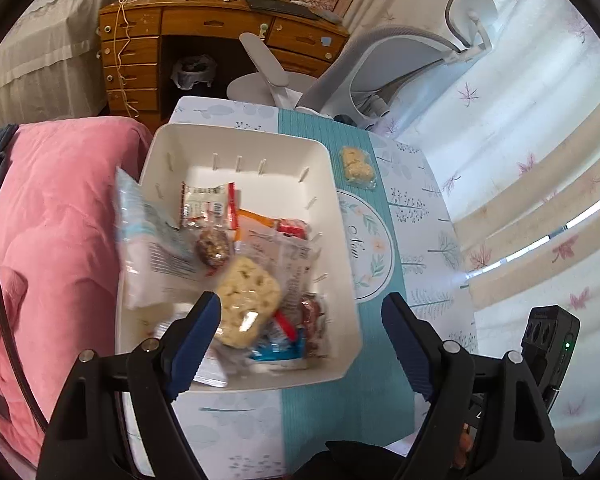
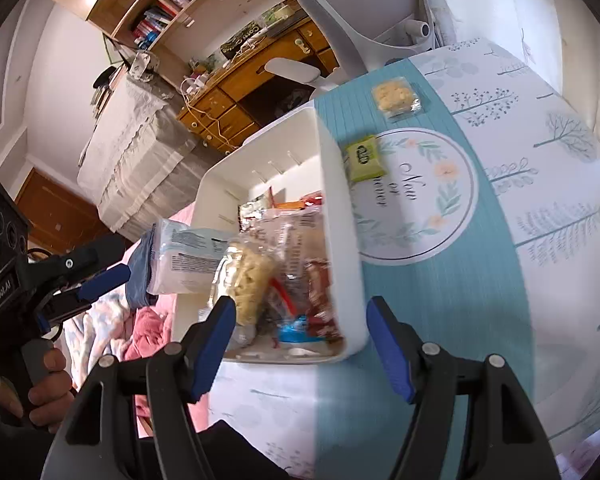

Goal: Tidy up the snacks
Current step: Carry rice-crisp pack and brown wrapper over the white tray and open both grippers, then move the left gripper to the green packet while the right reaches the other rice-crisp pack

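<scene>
A white bin (image 1: 340,240) on the table holds several wrapped snacks, among them a pale rice cake (image 1: 246,296) and a light blue packet (image 1: 148,240) leaning on its left wall. My left gripper (image 1: 300,320) is open and empty above the bin's near end. A wrapped rice cake (image 1: 357,165) lies on the table right of the bin; it also shows in the right wrist view (image 2: 394,96). A green packet (image 2: 365,157) lies beside the bin wall (image 2: 340,208). My right gripper (image 2: 302,334) is open and empty at the bin's near right corner.
The table carries a teal runner (image 2: 440,300) with a round print. A pink blanket (image 1: 60,220) lies left of the bin. A white office chair (image 1: 400,52) and a wooden desk (image 1: 204,28) stand beyond the table. The left gripper body shows in the right wrist view (image 2: 60,280).
</scene>
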Motion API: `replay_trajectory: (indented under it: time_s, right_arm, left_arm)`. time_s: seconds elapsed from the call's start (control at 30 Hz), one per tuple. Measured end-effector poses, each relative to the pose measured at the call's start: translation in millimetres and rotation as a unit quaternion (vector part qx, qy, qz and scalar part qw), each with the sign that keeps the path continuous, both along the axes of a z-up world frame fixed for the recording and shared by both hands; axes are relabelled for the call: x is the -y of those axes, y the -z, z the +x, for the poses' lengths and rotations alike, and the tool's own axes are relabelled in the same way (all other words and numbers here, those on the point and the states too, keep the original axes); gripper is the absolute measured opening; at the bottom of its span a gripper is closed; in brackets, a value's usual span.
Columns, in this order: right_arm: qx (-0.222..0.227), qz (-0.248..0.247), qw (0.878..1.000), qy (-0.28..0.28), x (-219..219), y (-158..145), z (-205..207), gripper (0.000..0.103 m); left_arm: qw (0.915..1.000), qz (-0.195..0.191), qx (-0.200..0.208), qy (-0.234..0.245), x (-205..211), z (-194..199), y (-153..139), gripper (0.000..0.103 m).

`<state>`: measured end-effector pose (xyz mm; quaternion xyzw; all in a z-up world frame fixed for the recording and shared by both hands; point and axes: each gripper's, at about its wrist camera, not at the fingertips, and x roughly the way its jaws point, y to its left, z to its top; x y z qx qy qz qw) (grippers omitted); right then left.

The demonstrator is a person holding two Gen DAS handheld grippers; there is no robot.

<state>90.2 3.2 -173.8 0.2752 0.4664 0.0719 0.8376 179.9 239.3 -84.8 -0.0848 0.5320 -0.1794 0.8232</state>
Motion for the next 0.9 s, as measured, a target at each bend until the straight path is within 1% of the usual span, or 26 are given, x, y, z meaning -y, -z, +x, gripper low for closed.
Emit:
replay_trajectory:
  time_s: [0.13,0.27,0.4,0.5,0.53,0.6,0.67,0.7,0.73,0.77,0.83,0.9]
  right_arm:
    - [-0.001,-0.002,1.0,-0.018,35,-3,1,0.068]
    - [-0.005,0.001,1.0,-0.026,71,-6,7,0.068]
    - [-0.004,-0.013,0.999,-0.034,107,-10,16,0.068]
    - [0.007,-0.036,0.999,-0.038,130,-17,26,0.068]
    - [0.013,-0.049,0.998,-0.04,138,-20,31,0.068]
    - [0.022,-0.068,0.996,-0.044,148,-24,38,0.068]
    - [0.032,-0.084,0.995,-0.05,156,-28,47,0.068]
    - [0.033,-0.083,0.995,-0.051,160,-28,52,0.068]
    - [0.032,-0.078,0.995,-0.051,163,-28,57,0.068]
    - [0.032,-0.07,0.996,-0.05,167,-27,63,0.068]
    - [0.035,-0.06,0.997,-0.044,175,-25,76,0.068]
    - [0.041,-0.059,0.997,-0.038,180,-23,89,0.068]
  left_arm:
    - [0.9998,0.008,0.0,-0.019,36,-9,-1,0.082]
    - [0.9993,0.011,-0.002,-0.035,70,-14,-1,0.082]
    - [0.9984,-0.003,-0.023,-0.052,107,-7,0,0.082]
    - [0.9961,-0.002,-0.04,-0.079,132,3,2,0.082]
    - [0.9943,0.003,-0.053,-0.093,142,10,6,0.082]
    - [0.9913,-0.004,-0.072,-0.111,151,18,12,0.082]
    - [0.9852,-0.011,-0.098,-0.14,161,30,20,0.082]
    - [0.983,-0.009,-0.106,-0.15,165,34,24,0.082]
    - [0.9782,-0.009,-0.12,-0.169,168,42,29,0.082]
    - [0.9752,-0.01,-0.128,-0.18,169,46,32,0.082]
    - [0.9647,-0.032,-0.146,-0.217,171,58,41,0.082]
    - [0.9576,-0.045,-0.151,-0.241,172,68,47,0.082]
